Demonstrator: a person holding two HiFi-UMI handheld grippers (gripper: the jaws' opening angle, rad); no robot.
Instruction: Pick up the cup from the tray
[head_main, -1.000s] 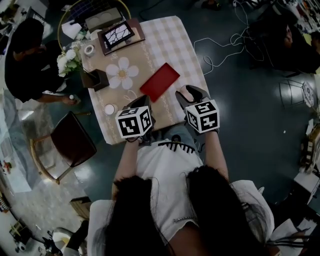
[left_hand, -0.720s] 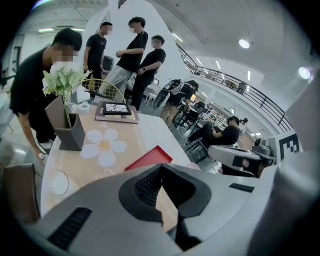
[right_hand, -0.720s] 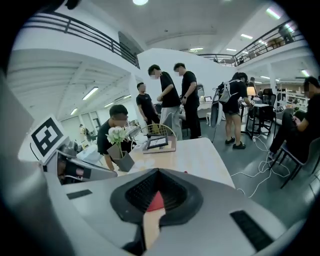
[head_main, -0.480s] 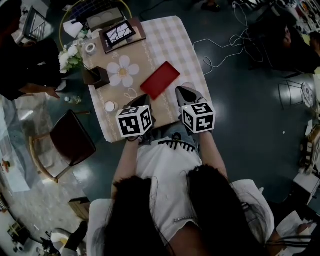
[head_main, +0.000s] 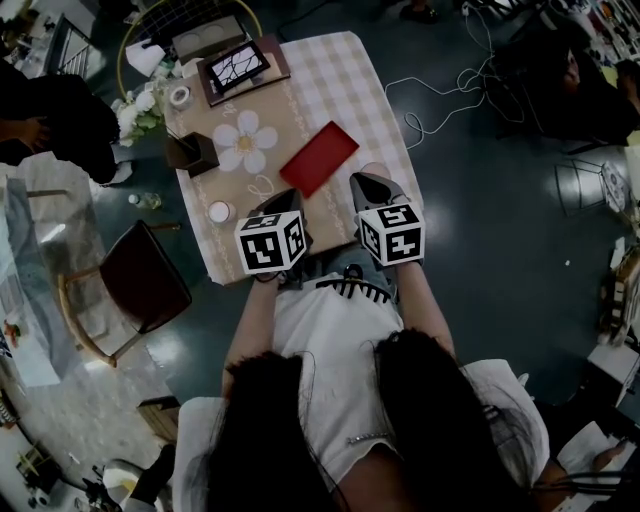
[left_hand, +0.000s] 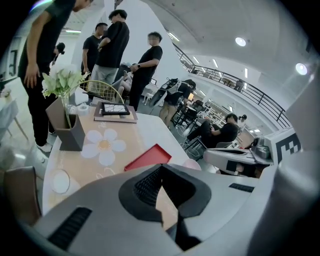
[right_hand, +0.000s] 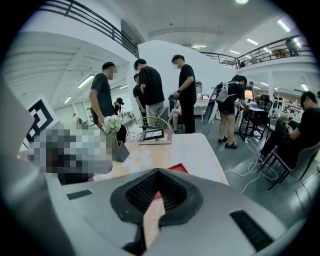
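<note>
While both tools are at the table's (head_main: 340, 80) near edge, we see the left gripper (head_main: 284, 203) and right gripper (head_main: 365, 185) each pressed together on nothing. A white cup (head_main: 218, 213) stands off the red tray (head_main: 320, 158), at its eight o'clock.
</note>
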